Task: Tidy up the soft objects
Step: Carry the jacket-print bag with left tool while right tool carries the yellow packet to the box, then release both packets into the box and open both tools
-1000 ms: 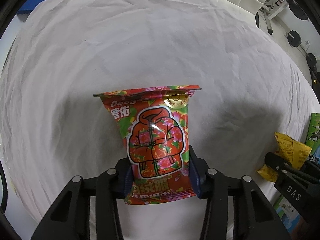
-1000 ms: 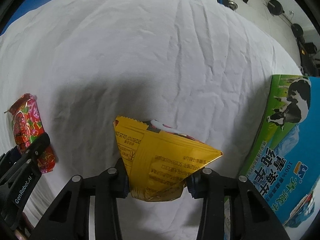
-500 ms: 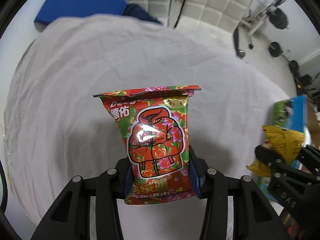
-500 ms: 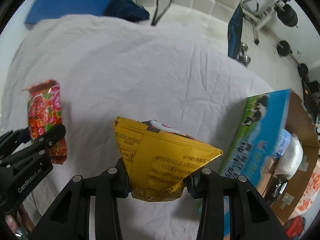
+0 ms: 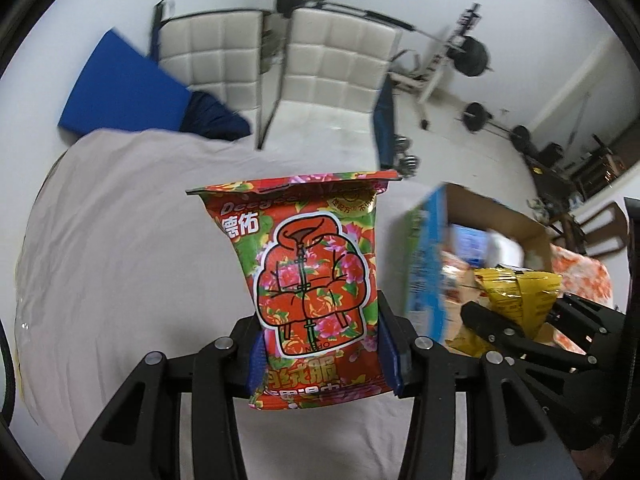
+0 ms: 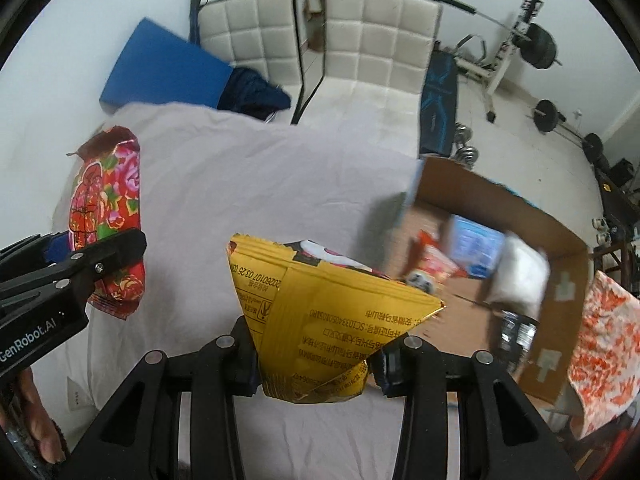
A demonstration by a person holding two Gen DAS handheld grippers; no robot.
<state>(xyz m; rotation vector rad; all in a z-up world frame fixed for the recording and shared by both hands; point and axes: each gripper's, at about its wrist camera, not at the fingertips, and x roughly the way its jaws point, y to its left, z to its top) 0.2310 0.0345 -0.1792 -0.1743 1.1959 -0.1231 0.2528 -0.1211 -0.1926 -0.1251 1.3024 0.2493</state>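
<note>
My left gripper [image 5: 322, 354] is shut on a red floral snack bag [image 5: 312, 280] and holds it upright above the white bed sheet [image 5: 140, 240]. The bag also shows in the right wrist view [image 6: 106, 216], at the left. My right gripper [image 6: 314, 364] is shut on a yellow snack bag [image 6: 320, 320], held up beside an open cardboard box [image 6: 560, 240]. The yellow bag [image 5: 520, 296] and the box [image 5: 496, 216] show at the right of the left wrist view. The box holds a white soft bundle [image 6: 520, 276] and several packets.
An orange-and-white patterned cloth [image 6: 600, 344] hangs at the box's right side. Beyond the bed are two white padded chairs [image 6: 372, 52], a blue mat [image 6: 160, 68], dark clothing [image 6: 252, 92] and gym weights [image 6: 536, 48].
Both grippers have risen with their bags; the views have tilted up from the sheet to the room. The box's open top has come into view.
</note>
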